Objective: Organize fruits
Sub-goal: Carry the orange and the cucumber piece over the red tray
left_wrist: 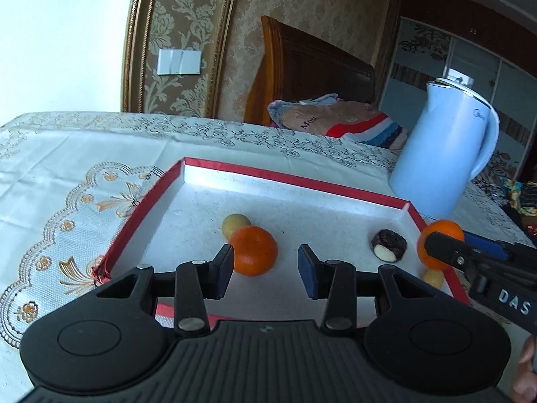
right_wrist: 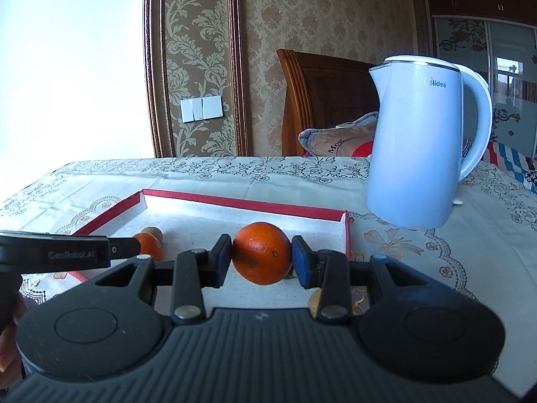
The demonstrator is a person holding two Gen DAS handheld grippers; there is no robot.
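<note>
Orange [right_wrist: 261, 253] clamped in right gripper [right_wrist: 261, 258] jaws beside blue kettle [right_wrist: 416, 147]; left gripper [left_wrist: 265, 267] jaws apart, empty, over red tray [left_wrist: 292, 176].

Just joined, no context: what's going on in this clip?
A person is sorting fruit into a shallow red-rimmed white tray on a lace-patterned tablecloth. The right hand-held gripper clamps a round orange tangerine over the tray's right edge. The left hand-held gripper is open and empty, just short of a second tangerine lying in the tray.

Damask wallpaper [right_wrist: 285, 10], wooden headboard [right_wrist: 322, 100]
</note>
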